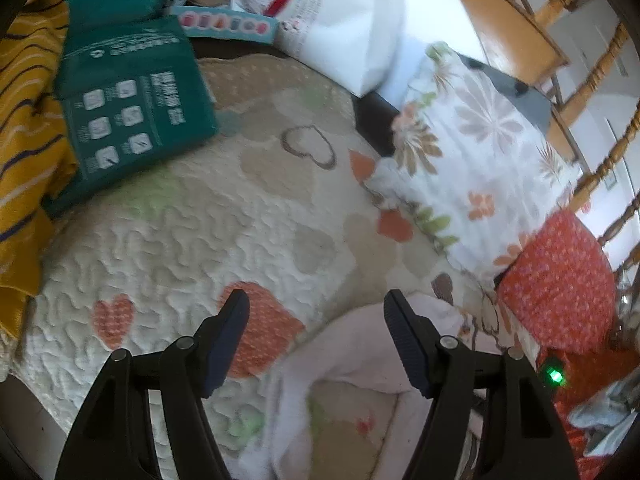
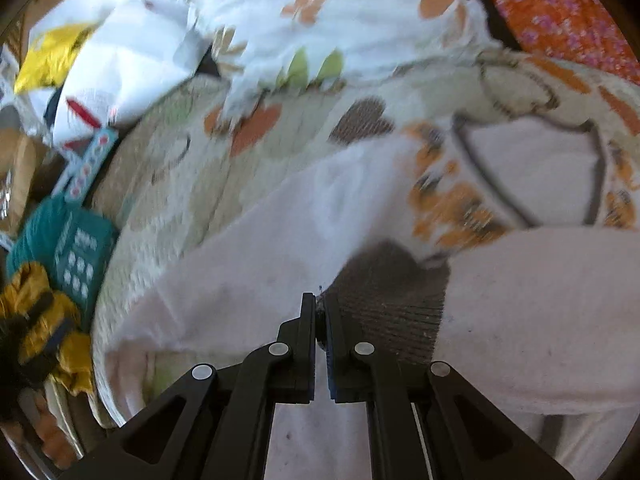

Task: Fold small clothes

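A small pale pink garment [image 1: 352, 352] lies on the heart-patterned quilt [image 1: 192, 232], low and right in the left wrist view. My left gripper [image 1: 316, 304] is open and empty just above the quilt, its right finger over the garment's edge. In the right wrist view the same pink garment [image 2: 248, 272] fills the lower half, with a flower and dark-outlined print [image 2: 532, 176] at the right. My right gripper [image 2: 319, 300] is shut on a fold of this garment, at the edge of a dark brown patch [image 2: 392, 300].
A green packet [image 1: 132, 104] and a yellow striped cloth [image 1: 28, 128] lie at the left. A floral pillow [image 1: 472, 160], a white bag [image 1: 344, 28] and an orange dotted cushion [image 1: 560, 280] crowd the far and right sides. Wooden chairs [image 1: 592, 64] stand beyond.
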The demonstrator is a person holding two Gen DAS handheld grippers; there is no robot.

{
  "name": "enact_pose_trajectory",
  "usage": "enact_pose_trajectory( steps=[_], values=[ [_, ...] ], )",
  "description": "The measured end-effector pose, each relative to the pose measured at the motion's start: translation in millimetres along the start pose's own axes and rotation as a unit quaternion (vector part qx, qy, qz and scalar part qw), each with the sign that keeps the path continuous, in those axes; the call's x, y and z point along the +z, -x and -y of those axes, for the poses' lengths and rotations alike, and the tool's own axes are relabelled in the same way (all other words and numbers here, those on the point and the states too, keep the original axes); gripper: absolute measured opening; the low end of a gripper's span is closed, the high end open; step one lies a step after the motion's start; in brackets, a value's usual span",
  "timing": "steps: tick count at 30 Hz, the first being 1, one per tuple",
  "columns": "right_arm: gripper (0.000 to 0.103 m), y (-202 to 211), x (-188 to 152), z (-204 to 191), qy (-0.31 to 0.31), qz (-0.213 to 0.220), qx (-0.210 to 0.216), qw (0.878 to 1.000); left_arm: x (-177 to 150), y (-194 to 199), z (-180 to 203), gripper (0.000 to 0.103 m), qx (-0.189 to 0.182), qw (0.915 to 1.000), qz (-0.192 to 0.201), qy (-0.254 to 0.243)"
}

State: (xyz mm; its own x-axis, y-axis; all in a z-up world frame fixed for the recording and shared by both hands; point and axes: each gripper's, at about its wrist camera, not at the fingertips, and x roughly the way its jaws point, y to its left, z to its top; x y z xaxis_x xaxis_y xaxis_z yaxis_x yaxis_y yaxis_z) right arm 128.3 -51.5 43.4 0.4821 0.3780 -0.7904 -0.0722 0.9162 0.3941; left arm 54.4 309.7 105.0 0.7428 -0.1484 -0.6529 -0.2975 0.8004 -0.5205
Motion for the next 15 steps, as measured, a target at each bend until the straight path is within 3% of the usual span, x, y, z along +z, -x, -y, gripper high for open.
enact_pose_trajectory(
  steps=[4, 8, 10, 12, 15],
  values=[
    [0.008, -23.2, -15.6, -8.5, 0.027, -0.044, 0.012, 0.999, 6.9, 9.3, -23.7, 0.069, 0.022, 0.9994, 0.015, 0.024],
    [0.01, -6.1, -39.7, -38.9, 0.088, -0.03, 0.022, 0.995, 13.4, 16.2, -46.8, 0.07, 0.045, 0.9974, 0.026, 0.05],
    [0.019, 1.9, -58.4, -65.5, 0.137, -0.036, 0.039, 0.989, 14.9, 17.8, -55.6, 0.07, 0.046, 0.9966, 0.027, 0.063],
    [0.039, 6.5, -81.1, -90.6, 0.177, -0.048, 0.066, 0.981, 14.8, 18.7, -59.4, 0.07, 0.046, 0.9961, 0.026, 0.07],
    [0.046, 4.1, -111.7, -113.9, 0.205, -0.072, 0.107, 0.97, 13.7, 18.1, -58.7, 0.07, 0.049, 0.9963, 0.024, 0.066]
  ],
)
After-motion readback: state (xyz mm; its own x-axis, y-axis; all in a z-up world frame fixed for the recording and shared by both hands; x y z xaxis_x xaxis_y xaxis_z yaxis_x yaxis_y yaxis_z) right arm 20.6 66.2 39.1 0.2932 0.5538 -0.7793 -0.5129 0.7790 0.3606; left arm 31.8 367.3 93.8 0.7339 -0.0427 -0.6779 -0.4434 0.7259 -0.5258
